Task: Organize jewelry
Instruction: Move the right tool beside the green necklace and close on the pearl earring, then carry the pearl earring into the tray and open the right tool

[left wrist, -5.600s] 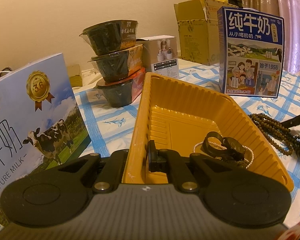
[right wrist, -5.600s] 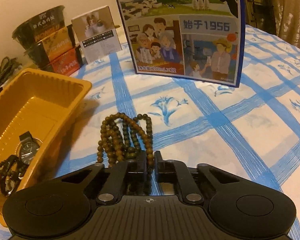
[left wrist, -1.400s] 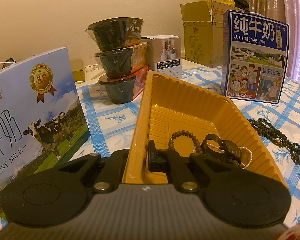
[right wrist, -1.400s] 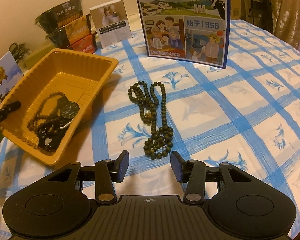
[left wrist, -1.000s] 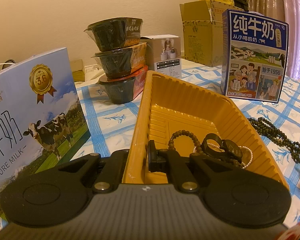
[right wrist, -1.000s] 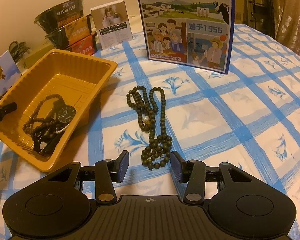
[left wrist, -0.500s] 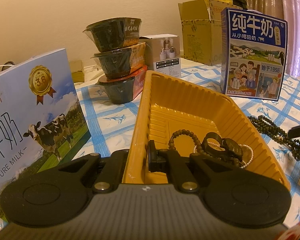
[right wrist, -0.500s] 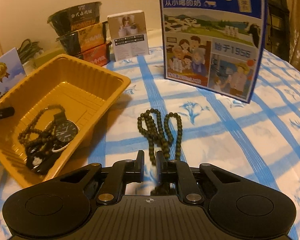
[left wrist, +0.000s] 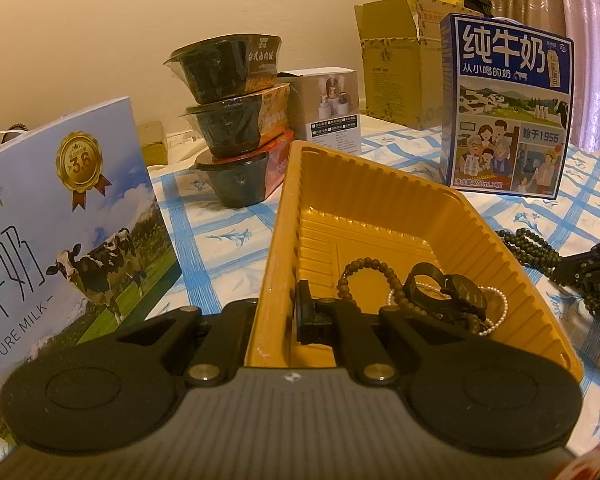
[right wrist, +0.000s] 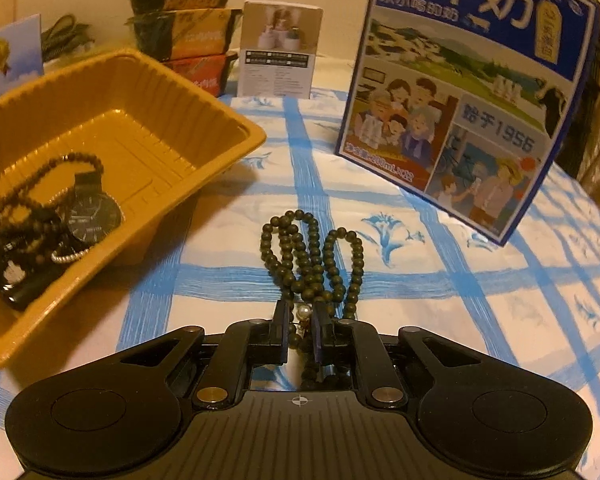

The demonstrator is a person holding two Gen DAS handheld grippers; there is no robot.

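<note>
A dark green bead necklace (right wrist: 312,256) lies bunched on the blue-checked tablecloth, right of the yellow plastic tray (right wrist: 220,120). My right gripper (right wrist: 301,314) is shut on the necklace's near end, with beads and a pale pearl bead between its pads. It also shows at the right edge of the left wrist view, right gripper (left wrist: 588,276) on the necklace (left wrist: 536,244). My left gripper (left wrist: 284,312) is shut on the near wall of the tray (left wrist: 380,184), one finger inside and one outside. In the tray lie a black watch (right wrist: 94,214), a brown bead bracelet (left wrist: 368,268) and a pearl bracelet (left wrist: 496,312).
A blue milk carton (right wrist: 472,92) stands behind the necklace. Stacked black bowls (left wrist: 232,120) and a small white box (left wrist: 332,108) stand beyond the tray. A pale blue milk box (left wrist: 60,232) stands left of the tray, and a cardboard box (left wrist: 396,64) at the back.
The right gripper has come forward and down over the necklace and closed its open jaws on the near beads. The left gripper and the tray have kept still.
</note>
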